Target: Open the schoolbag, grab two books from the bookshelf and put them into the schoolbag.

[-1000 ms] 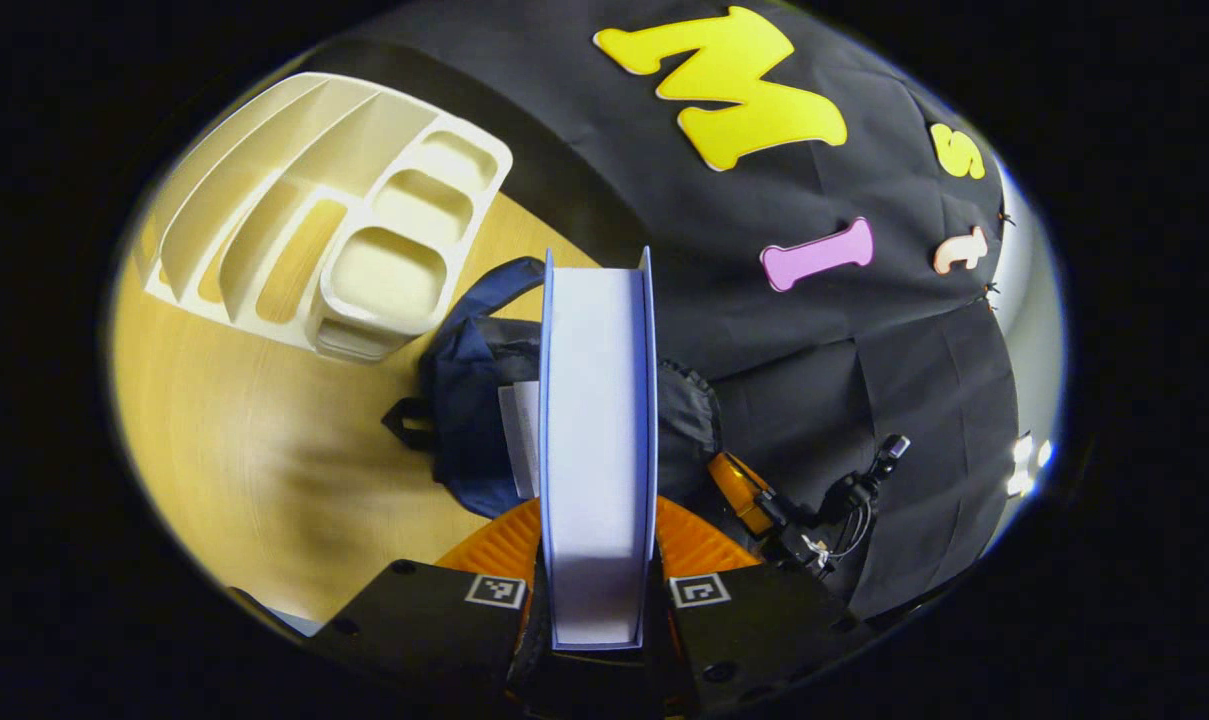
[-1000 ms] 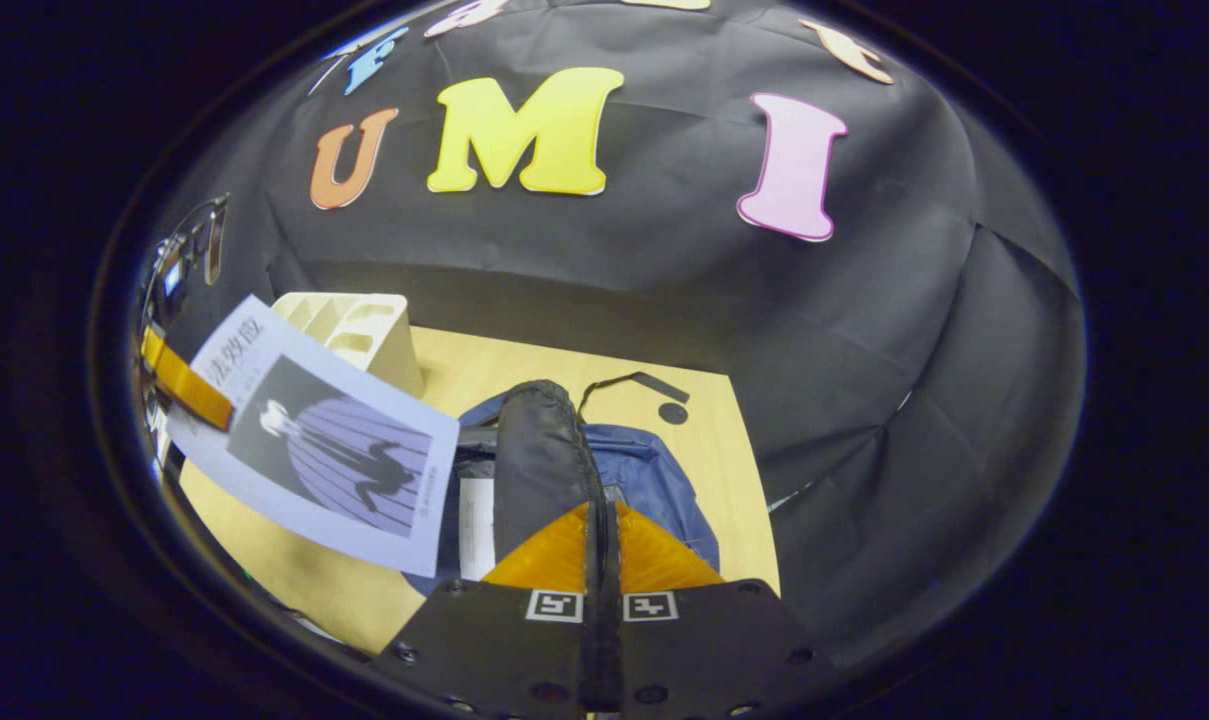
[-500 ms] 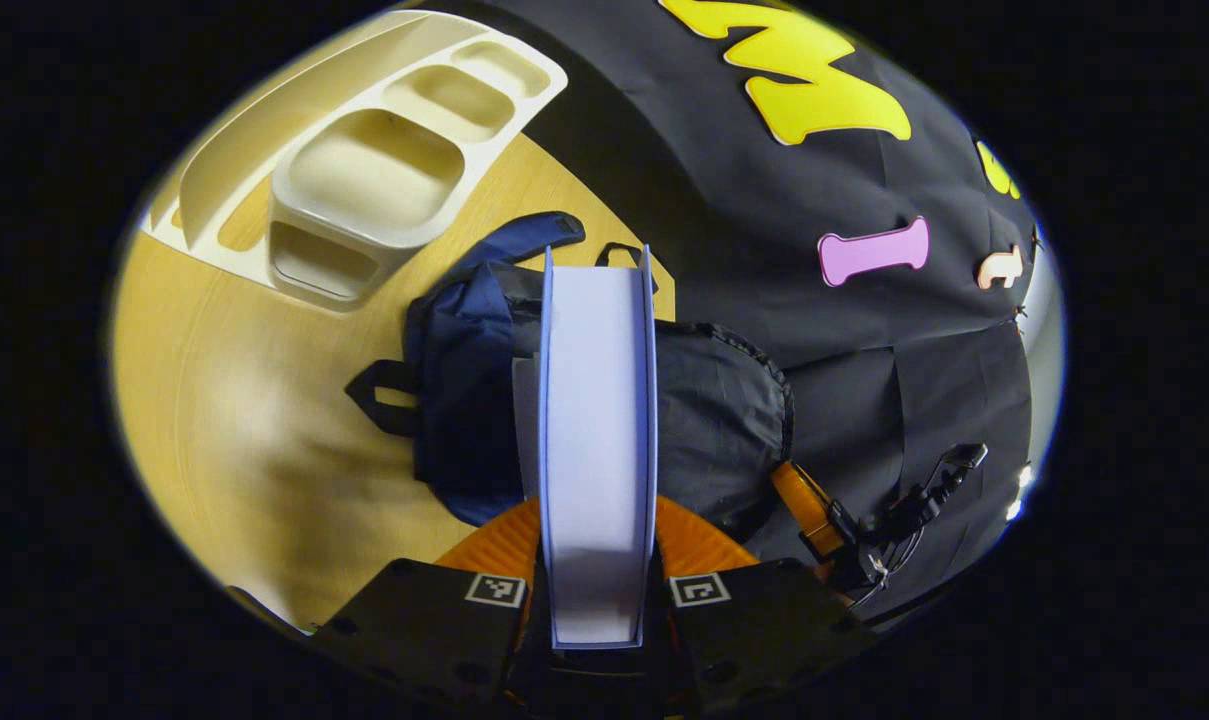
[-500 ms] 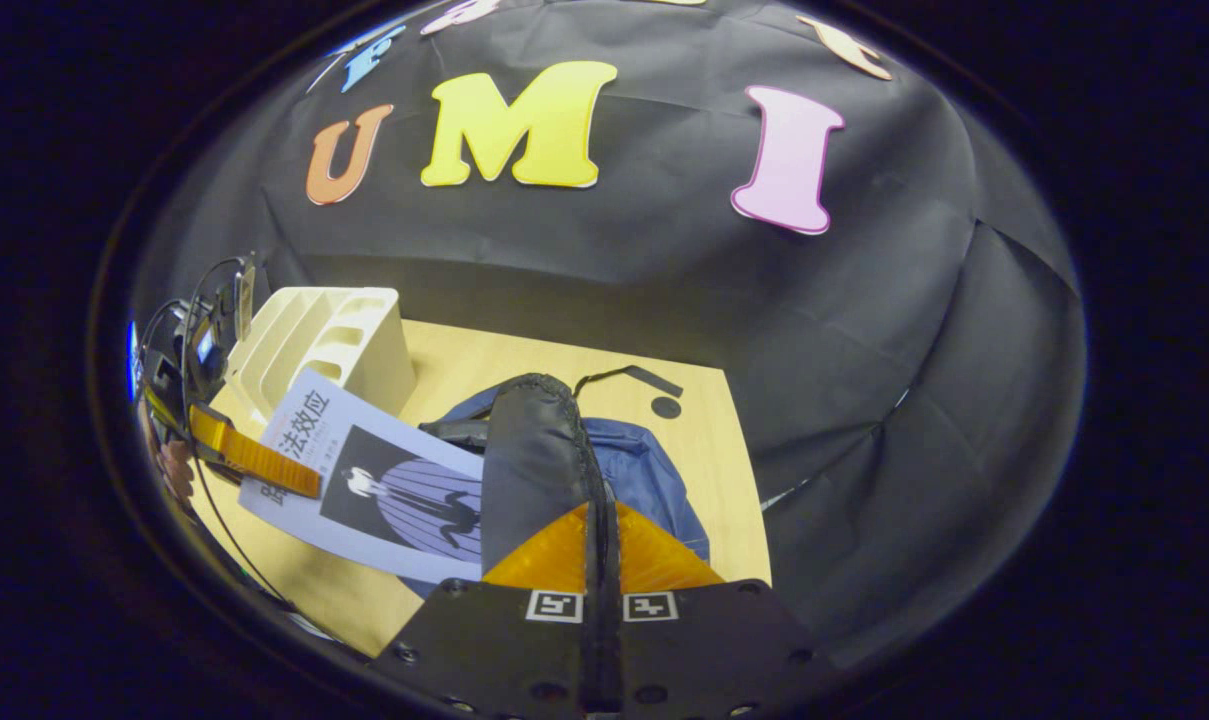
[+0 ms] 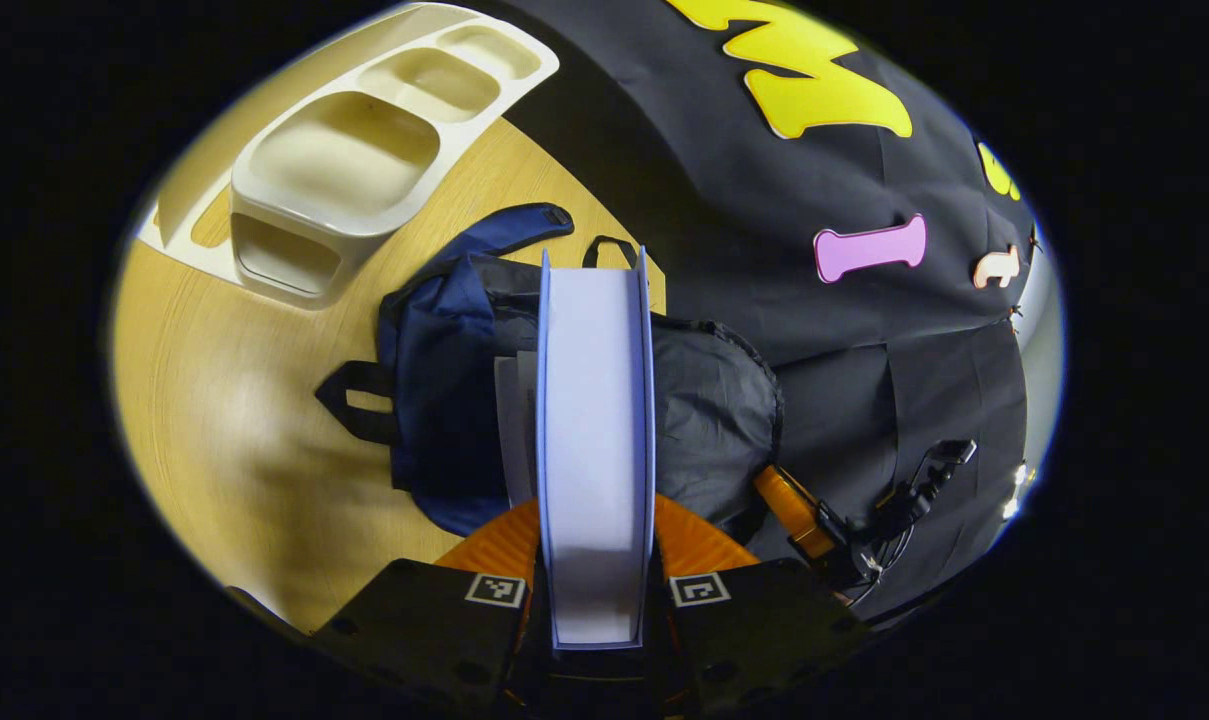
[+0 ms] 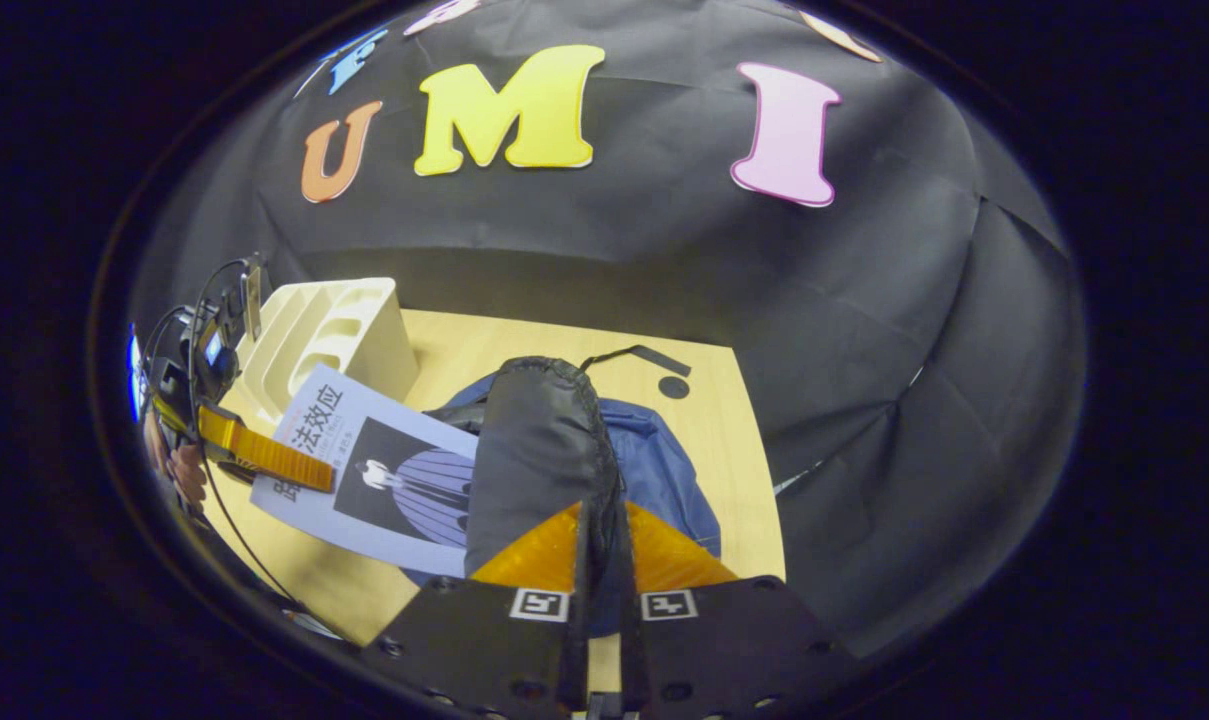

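The left claw [image 5: 596, 560] pinches the stiff book [image 5: 594, 440] by its edge; the right claw [image 6: 599, 560] pinches the soft bag [image 6: 539, 450] flap.

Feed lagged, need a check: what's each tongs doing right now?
Left tongs: shut on the book.
Right tongs: shut on the schoolbag flap, holding it up.

my left gripper [image 5: 596, 540] carries pale-blue book [image 5: 594, 440] lower, over open navy schoolbag [image 5: 444, 380] | my right gripper [image 6: 601, 560] lifts black flap [image 6: 539, 450] higher
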